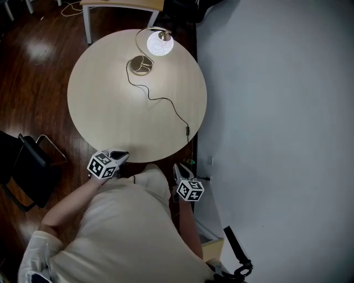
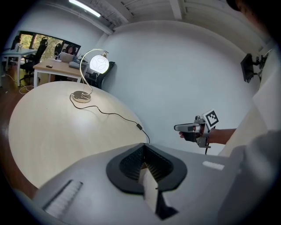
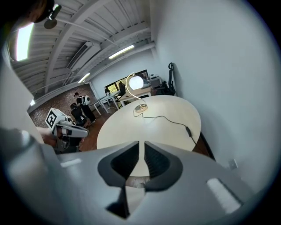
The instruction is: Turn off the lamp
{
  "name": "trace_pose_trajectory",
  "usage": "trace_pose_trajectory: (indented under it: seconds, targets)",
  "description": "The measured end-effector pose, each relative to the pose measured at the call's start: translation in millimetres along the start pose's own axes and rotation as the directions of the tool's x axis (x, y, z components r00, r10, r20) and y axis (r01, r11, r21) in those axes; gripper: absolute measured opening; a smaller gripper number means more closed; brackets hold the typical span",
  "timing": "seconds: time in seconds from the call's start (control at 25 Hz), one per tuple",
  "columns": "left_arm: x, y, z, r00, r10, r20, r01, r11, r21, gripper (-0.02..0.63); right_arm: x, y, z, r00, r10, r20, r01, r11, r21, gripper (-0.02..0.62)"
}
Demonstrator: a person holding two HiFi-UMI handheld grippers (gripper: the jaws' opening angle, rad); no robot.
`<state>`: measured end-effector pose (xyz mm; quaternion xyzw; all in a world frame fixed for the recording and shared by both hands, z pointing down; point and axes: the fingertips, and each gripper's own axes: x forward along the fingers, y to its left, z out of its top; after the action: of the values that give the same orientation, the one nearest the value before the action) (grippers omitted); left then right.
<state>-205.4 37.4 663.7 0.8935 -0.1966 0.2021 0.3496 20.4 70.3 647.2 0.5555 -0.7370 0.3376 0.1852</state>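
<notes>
The lamp [image 1: 159, 42] stands at the far side of the round beige table [image 1: 105, 110], its globe lit and its brass base [image 1: 141, 65] beside it. A black cord runs from the base to an inline switch [image 1: 187, 131] near the table's right edge. Both grippers hover off the near edge, far from the lamp. My left gripper [image 1: 119, 156] is shut and empty. On my right gripper [image 1: 180, 168] the jaws stand a narrow slit apart with nothing between them. The lamp [image 2: 99, 64] and switch [image 2: 138, 126] show ahead of the left gripper [image 2: 145, 160]. The switch [image 3: 188, 131] lies beyond the right gripper [image 3: 141, 158].
A white wall [image 1: 276, 110] runs close along the table's right side, with a socket [image 3: 233, 164] low on it. A black chair [image 1: 27, 171] stands at the near left on the dark wood floor. A desk [image 1: 121, 4] is behind the table.
</notes>
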Motion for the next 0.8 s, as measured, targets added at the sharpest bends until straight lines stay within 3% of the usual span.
trace_pose_trajectory:
  seconds: [0.32, 0.6, 0.8]
  targets:
    - [17, 20, 3, 0.998, 0.065, -0.003, -0.065, 0.994, -0.086, 0.003, 39, -27, 35, 0.998, 0.041, -0.057, -0.046, 0.995, -0.088, 0.037]
    - [49, 5, 44, 0.991, 0.132, 0.014, -0.13, 0.985, -0.118, 0.003, 70, -98, 70, 0.996, 0.038, -0.085, -0.042, 0.998, -0.041, 0.038]
    - [75, 7, 61, 0.986, 0.169, -0.017, -0.17, 0.978, -0.118, 0.003, 102, -144, 79, 0.991, 0.01, -0.137, -0.022, 0.996, -0.086, 0.038]
